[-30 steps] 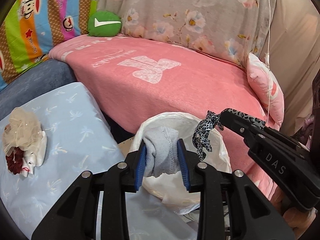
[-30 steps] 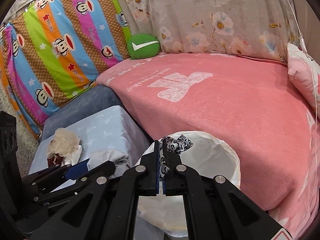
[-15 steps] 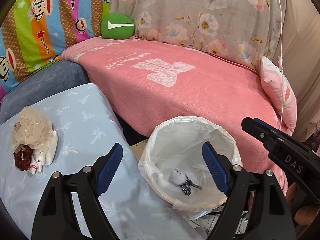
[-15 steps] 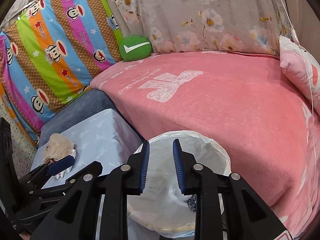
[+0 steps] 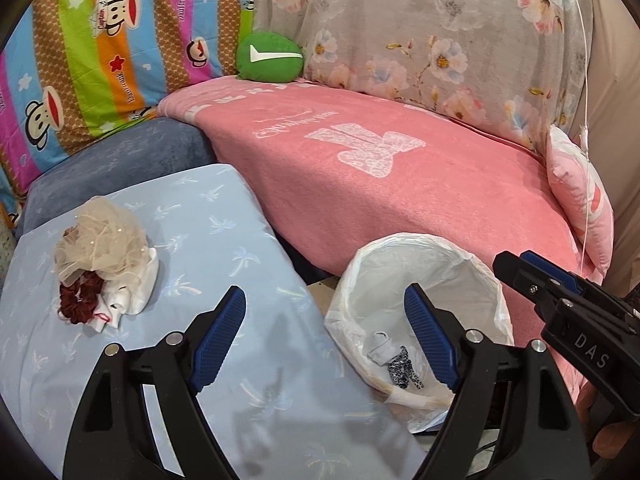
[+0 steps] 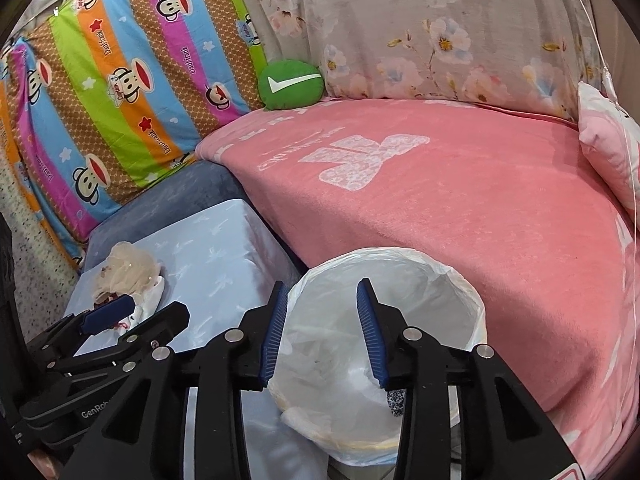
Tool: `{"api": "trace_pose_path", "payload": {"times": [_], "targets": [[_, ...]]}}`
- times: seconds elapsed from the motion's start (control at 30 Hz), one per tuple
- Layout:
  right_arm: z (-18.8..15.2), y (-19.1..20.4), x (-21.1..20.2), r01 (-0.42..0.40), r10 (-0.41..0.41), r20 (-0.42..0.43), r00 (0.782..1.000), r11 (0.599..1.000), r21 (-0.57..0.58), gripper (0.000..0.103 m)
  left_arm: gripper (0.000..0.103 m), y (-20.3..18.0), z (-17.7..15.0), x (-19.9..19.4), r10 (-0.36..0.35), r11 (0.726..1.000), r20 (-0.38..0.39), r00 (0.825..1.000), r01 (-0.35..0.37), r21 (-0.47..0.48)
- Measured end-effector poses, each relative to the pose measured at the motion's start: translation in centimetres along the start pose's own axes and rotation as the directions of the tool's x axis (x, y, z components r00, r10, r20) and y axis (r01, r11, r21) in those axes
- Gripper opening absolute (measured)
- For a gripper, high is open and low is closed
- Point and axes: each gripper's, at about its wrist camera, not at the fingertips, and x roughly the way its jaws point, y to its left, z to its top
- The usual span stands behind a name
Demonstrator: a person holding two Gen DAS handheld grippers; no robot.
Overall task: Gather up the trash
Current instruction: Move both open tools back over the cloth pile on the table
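A bin with a white liner (image 5: 400,240) stands between the pink bed and a light blue cushion. At its bottom lie a grey sock (image 5: 380,350) and a leopard-print cloth (image 5: 404,368). My left gripper (image 5: 324,294) is open wide and empty, straddling the bin's left rim and the cushion edge. My right gripper (image 6: 322,286) hovers over the bin (image 6: 400,254); its jaws are opening with nothing between them. The leopard-print cloth (image 6: 396,398) shows below it. On the cushion sits a pile: a cream mesh scrunchie (image 5: 100,240), a dark red scrunchie (image 5: 78,302) and a white cloth (image 5: 128,292).
The pink blanket (image 5: 400,184) covers the bed behind the bin, with a pink pillow (image 5: 580,192) at its right end. A green round cushion (image 5: 270,58) and striped monkey-print bedding (image 5: 100,60) stand at the back. A dark blue cushion (image 5: 120,152) lies behind the light blue one (image 5: 224,232).
My left gripper let go of the grey sock and the right let go of the leopard-print cloth; both now lie in the bin. Both jaws opened, and the left gripper swung left toward the cushion.
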Motion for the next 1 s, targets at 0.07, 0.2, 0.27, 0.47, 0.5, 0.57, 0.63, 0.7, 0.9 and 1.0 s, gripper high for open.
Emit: {"api": "trace_pose_path", "payload": {"times": [0.07, 0.2, 0.27, 0.47, 0.5, 0.57, 0.63, 0.7, 0.9, 1.0], "targets": [[-0.1, 0.6, 0.1, -0.007, 0.007, -0.004, 1.0, 1.0, -0.009, 0.037, 0.078, 0.5, -0.1, -0.1, 0.019, 1.0, 0.0, 1.0, -0.019, -0.007], [-0.3, 1.8, 0.3, -0.017, 0.017, -0.008, 1.0, 0.999, -0.027, 0.041, 0.089, 2.1, -0.6, -0.7, 0.07, 0.997, 0.015, 0.997, -0.069, -0.032], [-0.4, 2.4, 0.4, -0.022, 0.022, -0.013, 1.0, 0.999, -0.037, 0.041, 0.09, 2.8, -0.7, -0.9, 0.089, 0.995, 0.018, 0.996, -0.088, -0.037], [-0.8, 4.8, 1.0, -0.04, 0.037, -0.03, 0.999, 0.997, -0.071, 0.046, 0.094, 5.0, -1.3, -1.3, 0.159, 0.986, 0.016, 0.987, -0.158, -0.061], [-0.9, 5.2, 1.1, -0.043, 0.04, -0.033, 0.999, 0.996, -0.078, 0.047, 0.094, 5.5, -1.4, -1.4, 0.167, 0.984, 0.016, 0.986, -0.165, -0.064], [-1.0, 6.1, 1.3, -0.051, 0.047, -0.039, 0.998, 0.994, -0.092, 0.047, 0.094, 6.4, -1.6, -1.5, 0.184, 0.98, 0.008, 0.983, -0.183, -0.073], [-1.1, 7.1, 1.6, -0.06, 0.055, -0.045, 0.997, 0.993, -0.104, 0.048, 0.095, 7.4, -1.9, -1.5, 0.203, 0.976, 0.0, 0.979, -0.202, -0.081], [-1.2, 8.1, 1.9, -0.069, 0.063, -0.05, 0.997, 0.991, -0.118, 0.049, 0.096, 8.3, -2.2, -1.6, 0.223, 0.971, -0.008, 0.975, -0.223, -0.089], [-1.2, 11.1, 3.0, -0.095, 0.086, -0.065, 0.994, 0.984, -0.152, 0.053, 0.096, 11.7, -3.0, -1.8, 0.277, 0.952, -0.037, 0.96, -0.28, -0.125], [-1.2, 12.6, 3.7, -0.112, 0.101, -0.076, 0.992, 0.98, -0.162, 0.054, 0.096, 13.6, -3.4, -2.0, 0.304, 0.941, -0.042, 0.952, -0.307, -0.139]]}}
